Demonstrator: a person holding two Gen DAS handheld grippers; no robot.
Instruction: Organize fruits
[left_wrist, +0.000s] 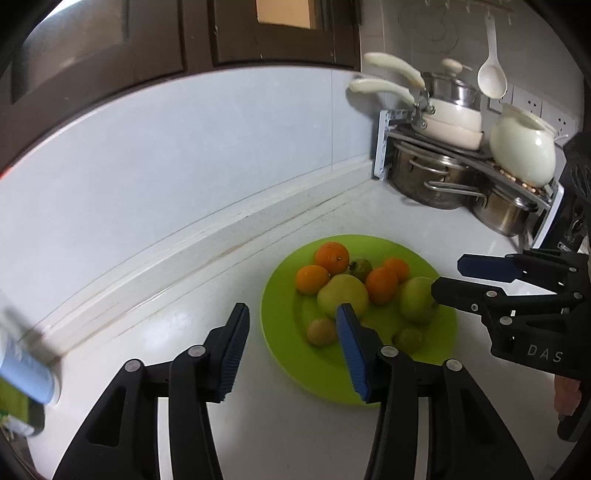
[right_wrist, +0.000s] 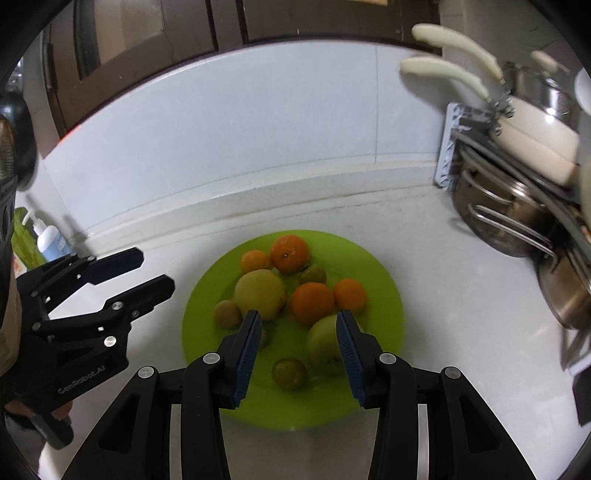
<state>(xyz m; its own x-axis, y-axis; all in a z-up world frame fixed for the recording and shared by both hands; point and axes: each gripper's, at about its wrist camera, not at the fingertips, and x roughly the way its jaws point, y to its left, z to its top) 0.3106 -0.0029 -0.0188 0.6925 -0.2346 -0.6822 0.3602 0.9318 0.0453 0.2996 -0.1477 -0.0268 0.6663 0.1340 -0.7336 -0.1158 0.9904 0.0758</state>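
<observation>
Oranges (right_wrist: 289, 253) and pears (right_wrist: 260, 292) fill the green plate (right_wrist: 207, 384).

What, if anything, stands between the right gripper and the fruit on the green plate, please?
Nothing visible: the open right gripper hangs directly over the green plate, with a green apple just ahead between its fingers.

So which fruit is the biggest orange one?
Find the green plate on the white counter. At its far edge, nearest the wall, sits the largest orange; the other three oranges are smaller and lie closer to the grippers.
</observation>
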